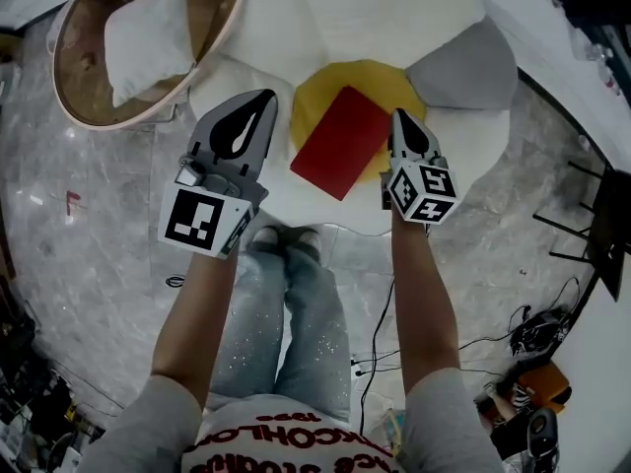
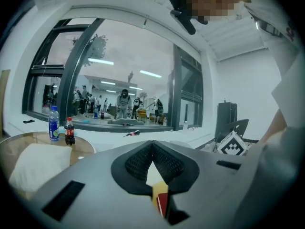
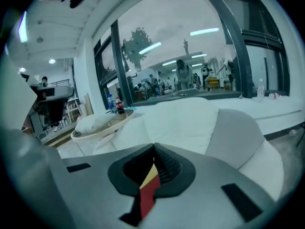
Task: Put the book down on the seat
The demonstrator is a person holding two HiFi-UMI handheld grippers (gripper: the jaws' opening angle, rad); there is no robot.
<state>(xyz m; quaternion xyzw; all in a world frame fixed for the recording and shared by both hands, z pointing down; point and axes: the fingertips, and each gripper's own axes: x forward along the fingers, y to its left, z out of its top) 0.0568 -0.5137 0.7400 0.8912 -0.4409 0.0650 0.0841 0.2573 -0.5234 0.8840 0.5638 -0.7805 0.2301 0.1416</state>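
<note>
Note the red book (image 1: 342, 142) lying flat on the yellow centre cushion (image 1: 367, 73) of the white seat (image 1: 394, 18), untouched, flanked in the head view by the left gripper (image 1: 266, 98) and right gripper (image 1: 399, 115), both with fingers pressed together on nothing, and visible below each closed pair.

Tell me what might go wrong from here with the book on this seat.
1. The right gripper, fingers shut, hangs close beside the red book; a sideways move could knock it.
2. The book lies askew on the yellow cushion, one corner toward the front of the seat; it might slide off.
</note>
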